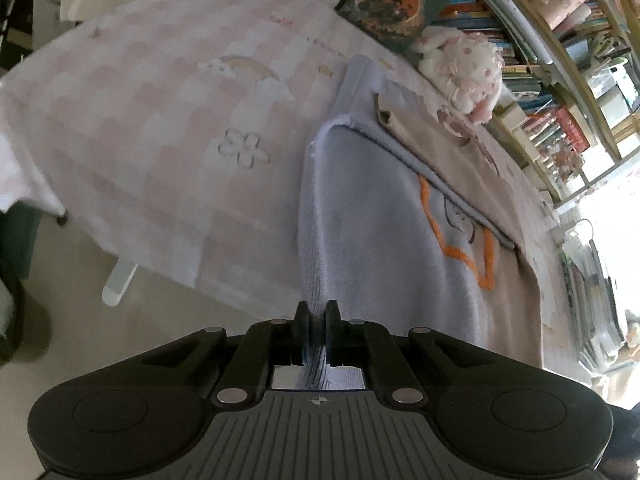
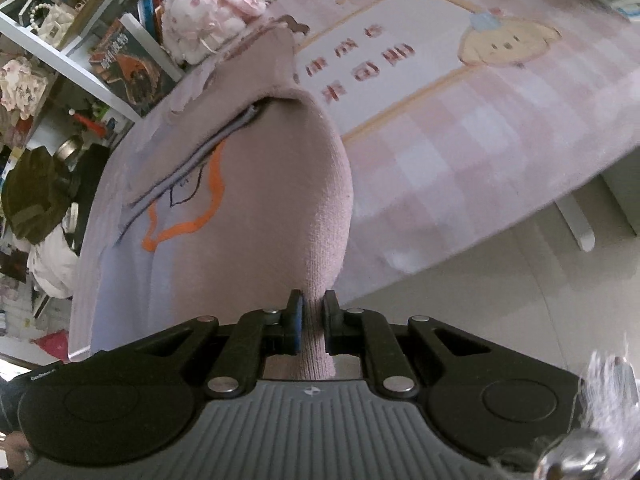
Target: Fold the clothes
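Pink-and-white checked table cover is mostly bare; frilly pink plush toy sits at the far edge by packed bookshelves. Lavender-and-beige knit sweater with orange outline lies on the cover, its near hem lifted. Left gripper pinches the lavender hem corner; right gripper pinches the beige corner.

left gripper: matte black plastic two-finger tool, two short black finger blocks on angled link arms
left gripper base: grey ribbed plate with a small crosshair mark, a round black cap at each side
left gripper fasteners: flat silver pins at the link joints
right gripper: same black build, blue pad on its left finger
right gripper base: grey ribbed plate, crosshair mark, small white lettering on the left shell
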Tool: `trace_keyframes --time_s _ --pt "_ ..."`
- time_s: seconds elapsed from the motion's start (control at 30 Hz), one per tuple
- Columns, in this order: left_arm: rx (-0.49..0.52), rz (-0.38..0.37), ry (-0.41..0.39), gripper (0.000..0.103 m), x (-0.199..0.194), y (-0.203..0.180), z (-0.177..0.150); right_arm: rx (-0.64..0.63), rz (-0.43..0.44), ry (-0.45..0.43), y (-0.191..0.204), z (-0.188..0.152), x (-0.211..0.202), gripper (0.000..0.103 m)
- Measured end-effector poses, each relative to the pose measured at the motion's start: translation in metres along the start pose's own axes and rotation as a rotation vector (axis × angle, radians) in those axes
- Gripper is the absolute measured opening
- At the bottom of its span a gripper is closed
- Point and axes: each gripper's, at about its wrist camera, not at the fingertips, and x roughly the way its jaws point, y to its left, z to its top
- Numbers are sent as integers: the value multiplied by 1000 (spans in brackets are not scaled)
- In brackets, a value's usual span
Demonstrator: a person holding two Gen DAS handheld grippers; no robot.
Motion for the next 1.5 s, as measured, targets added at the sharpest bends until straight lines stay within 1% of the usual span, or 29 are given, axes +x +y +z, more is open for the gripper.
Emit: trace_keyframes --time_s 0.1,0.2,0.33,0.43,0.53,0.6,0.7,0.77,0.87,1.03,1.1,1.13,1.17,1.2,1.23,1.27,1.3,1.33,1.43,1.5 --pt "-63 -77 -40 5 -8 0 8 25 29 -1 -5 -2 -9 9" --pt "-126 -169 -112 5 -17 -6 28 36 117 -54 1 9 -24 9" --pt "-150 -259 -204 5 -17 -22 69 39 230 -164 16 44 -37 9" --pt "-181 -309 -252 5 -7 -31 100 69 294 -237 25 75 -38 9" --pt "-192 -319 -276 6 12 -40 127 138 325 -282 30 106 -27 9" --pt "-184 -316 -280 6 25 -46 144 160 319 -303 36 125 -19 9" --pt "-162 -307 -282 6 46 -55 169 160 311 -327 49 153 -6 9" --pt "-136 -287 -266 6 59 -56 182 145 291 -333 55 169 5 9" --pt "-126 -254 -235 6 78 -55 194 133 246 -324 62 193 25 9" --pt "-122 -211 -181 6 107 -51 212 152 189 -294 63 214 60 9" --pt "-119 -168 -154 9 115 -49 217 157 174 -285 63 219 72 9" --pt "-116 -142 -140 14 119 -47 220 156 166 -278 64 223 78 11" --pt "-108 -116 -127 18 122 -47 223 151 156 -274 65 225 82 17" --pt "-87 -83 -122 28 122 -47 225 143 138 -279 67 228 86 22" --pt "-59 -51 -136 41 120 -47 227 132 112 -293 69 230 87 42" --pt "-24 -33 -158 47 116 -48 227 121 89 -307 70 232 87 54" --pt "21 -19 -183 56 113 -49 226 104 70 -321 72 233 87 54" --pt "66 -7 -199 59 110 -51 226 79 53 -324 73 234 88 54" --pt "215 22 -199 60 111 -63 220 -37 -35 -305 79 234 93 54" --pt "323 38 -196 60 115 -74 215 -173 -120 -278 89 228 104 53"
